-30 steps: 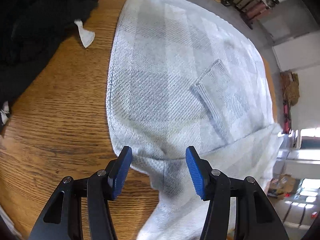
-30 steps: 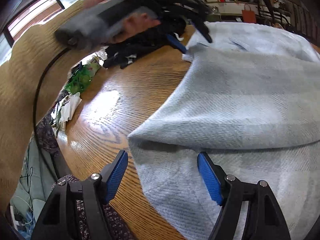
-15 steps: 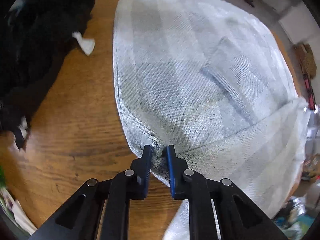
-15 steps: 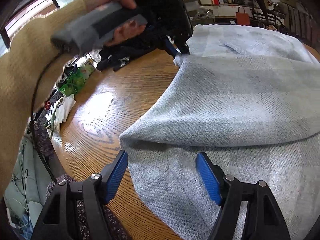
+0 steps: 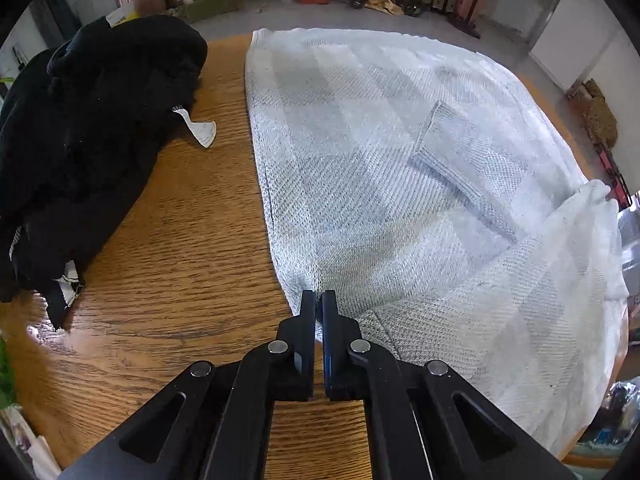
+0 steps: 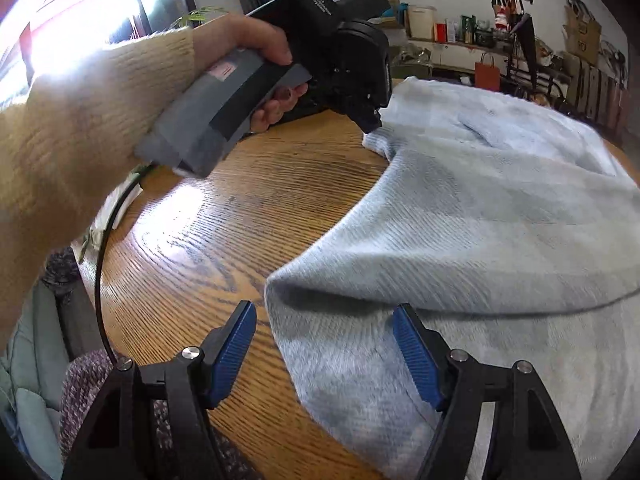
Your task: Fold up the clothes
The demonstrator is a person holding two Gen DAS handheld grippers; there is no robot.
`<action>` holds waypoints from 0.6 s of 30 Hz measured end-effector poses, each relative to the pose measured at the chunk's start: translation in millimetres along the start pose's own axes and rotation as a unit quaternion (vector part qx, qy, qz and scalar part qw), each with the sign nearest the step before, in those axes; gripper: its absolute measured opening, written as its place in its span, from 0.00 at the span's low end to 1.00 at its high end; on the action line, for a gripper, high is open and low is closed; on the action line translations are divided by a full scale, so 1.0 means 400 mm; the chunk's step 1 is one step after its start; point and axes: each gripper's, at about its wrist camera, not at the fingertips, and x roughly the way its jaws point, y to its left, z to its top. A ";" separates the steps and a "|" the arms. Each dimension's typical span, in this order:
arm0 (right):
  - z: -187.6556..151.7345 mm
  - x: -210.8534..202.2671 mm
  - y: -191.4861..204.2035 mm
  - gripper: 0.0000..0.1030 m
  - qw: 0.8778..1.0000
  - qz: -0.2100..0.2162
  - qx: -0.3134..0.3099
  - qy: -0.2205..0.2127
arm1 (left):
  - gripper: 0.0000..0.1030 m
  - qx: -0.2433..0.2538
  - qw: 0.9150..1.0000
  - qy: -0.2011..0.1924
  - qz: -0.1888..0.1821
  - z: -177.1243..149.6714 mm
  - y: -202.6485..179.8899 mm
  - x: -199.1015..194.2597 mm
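One pale gray-and-white knit sweater [image 5: 380,168] lies spread on the wooden bench [image 5: 180,260]. It fills the bench from 12 o'clock round to 5 o'clock in the left wrist view. It has faint big checks and one small pocket flap [image 5: 460,172] at about 2 o'clock. Part of it is folded over itself near the bottom. One heap of black clothes [image 5: 80,132] sits at 10 o'clock, apart from the sweater, with one white tag [image 5: 202,132] poking out.

The left hand-held gripper [image 5: 319,312] is at 6 o'clock, pressed together and pinching the sweater's near edge.

In the right wrist view, one hand [image 6: 260,68] in a tan sleeve [image 6: 80,132] at 10 o'clock grips that tool's gray handle, tilting it down to the cloth. The right hand-held gripper [image 6: 324,344] is at 6 o'clock, spread wide, with its blue pads [image 6: 416,356] on either side of the sweater's [image 6: 480,240] folded corner.
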 end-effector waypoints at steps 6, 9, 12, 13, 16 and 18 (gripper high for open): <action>0.038 0.034 -0.012 0.74 0.999 0.012 0.031 0.028 | 0.03 -0.007 1.000 -0.010 -0.012 -0.012 0.006 -0.006; 0.062 0.052 -0.006 0.74 0.998 0.008 0.046 0.035 | 0.04 -0.004 0.999 -0.022 -0.024 -0.024 0.010 -0.017; 0.077 0.067 -0.010 0.68 0.997 0.004 0.064 0.035 | 0.04 0.010 0.999 -0.035 -0.030 -0.041 0.016 -0.038; 0.077 0.068 -0.014 0.43 0.997 0.000 0.067 0.029 | 0.04 0.015 0.999 -0.040 -0.015 -0.046 0.017 -0.046; 0.070 0.081 -0.045 0.07 0.994 0.045 0.098 0.029 | 0.04 0.038 0.997 -0.066 0.022 -0.047 0.095 -0.073; 0.065 0.086 -0.055 0.07 0.992 0.058 0.104 0.030 | 0.05 0.051 0.995 -0.079 0.015 -0.054 0.090 -0.086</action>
